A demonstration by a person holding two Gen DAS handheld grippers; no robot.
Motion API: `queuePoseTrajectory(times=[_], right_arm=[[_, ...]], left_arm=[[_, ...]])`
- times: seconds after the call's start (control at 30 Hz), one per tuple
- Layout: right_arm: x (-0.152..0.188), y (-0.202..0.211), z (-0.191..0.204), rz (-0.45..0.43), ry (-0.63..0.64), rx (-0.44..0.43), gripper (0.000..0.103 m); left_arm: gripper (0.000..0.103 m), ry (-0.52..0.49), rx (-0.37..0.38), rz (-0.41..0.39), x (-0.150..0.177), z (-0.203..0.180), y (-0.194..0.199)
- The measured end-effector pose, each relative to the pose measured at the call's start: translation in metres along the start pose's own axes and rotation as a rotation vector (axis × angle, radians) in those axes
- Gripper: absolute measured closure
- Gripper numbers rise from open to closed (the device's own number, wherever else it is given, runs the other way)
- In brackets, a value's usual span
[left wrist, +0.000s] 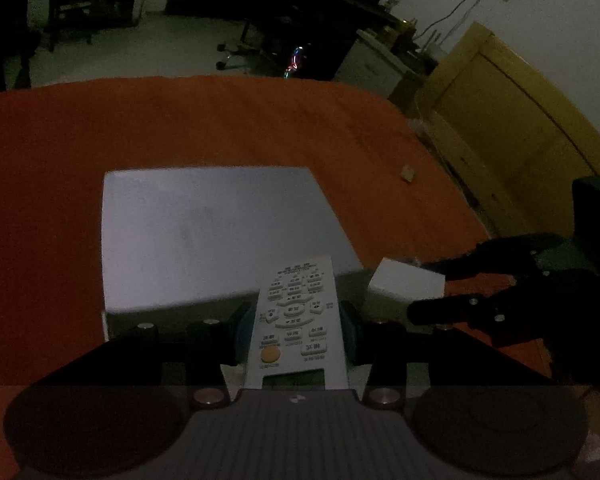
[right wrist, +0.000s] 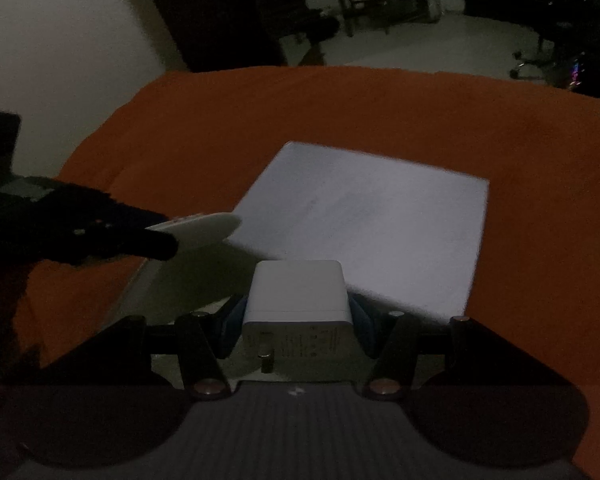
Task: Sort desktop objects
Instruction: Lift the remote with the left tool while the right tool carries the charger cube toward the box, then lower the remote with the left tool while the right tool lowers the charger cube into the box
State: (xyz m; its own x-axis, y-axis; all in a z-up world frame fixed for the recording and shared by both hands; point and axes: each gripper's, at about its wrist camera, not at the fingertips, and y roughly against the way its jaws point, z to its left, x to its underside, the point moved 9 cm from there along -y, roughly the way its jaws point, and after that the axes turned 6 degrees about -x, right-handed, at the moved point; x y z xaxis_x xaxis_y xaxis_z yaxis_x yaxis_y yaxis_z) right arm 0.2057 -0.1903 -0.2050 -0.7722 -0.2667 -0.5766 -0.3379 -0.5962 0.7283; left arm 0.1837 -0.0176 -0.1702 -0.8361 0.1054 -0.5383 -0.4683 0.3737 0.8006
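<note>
- Table (left wrist: pixel 180 120), orange cloth, fills both views; room dim.
- White box (left wrist: pixel 204 224) mid-table, flat top, just beyond both grippers. Probably stiff and light; likely the sorting spot.
- Remote (left wrist: pixel 296 316): clamped across its width in left gripper (left wrist: pixel 296 328), held above box's near edge. Rigid, light plastic, smooth sides could slip; mid-body grip looks right.
- Charger (right wrist: pixel 298 292): clamped in right gripper (right wrist: pixel 298 312), prong end near camera, over box's near edge. Hard, dense, slick; side grip fine.
- Small tan bit (left wrist: pixel 408 173) far right, unclear what.
</note>
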Motion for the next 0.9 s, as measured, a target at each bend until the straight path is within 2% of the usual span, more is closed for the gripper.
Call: queuePoseTrajectory(times=[0.2,0.37,0.53,0.7,0.9], right_arm=[[0.036,-0.009,0.01,0.029,-0.033,-0.036,0.044],[0.056,-0.017,0.004,0.049,-0.074,-0.036,0.044],[0.07,-0.031,-0.009,0.073,-0.08,0.012,0.044],[0.085,-0.049,-0.016,0.101,-0.022,0.081,0.044],[0.117,-0.048,-0.012,0.159,-0.003,0.076,0.044]], left_arm=[[0.064,-0.01,0.007,0.012,0.031,-0.004,0.007],[0.064,-0.012,-0.015,0.042,0.052,0.002,-0.001],[0.064,-0.017,-0.062,0.067,0.069,0.012,-0.014],[0.064,-0.044,-0.108,0.086,0.082,0.017,-0.029],[0.064,-0.081,-0.139,0.107,0.095,0.019,-0.043]])
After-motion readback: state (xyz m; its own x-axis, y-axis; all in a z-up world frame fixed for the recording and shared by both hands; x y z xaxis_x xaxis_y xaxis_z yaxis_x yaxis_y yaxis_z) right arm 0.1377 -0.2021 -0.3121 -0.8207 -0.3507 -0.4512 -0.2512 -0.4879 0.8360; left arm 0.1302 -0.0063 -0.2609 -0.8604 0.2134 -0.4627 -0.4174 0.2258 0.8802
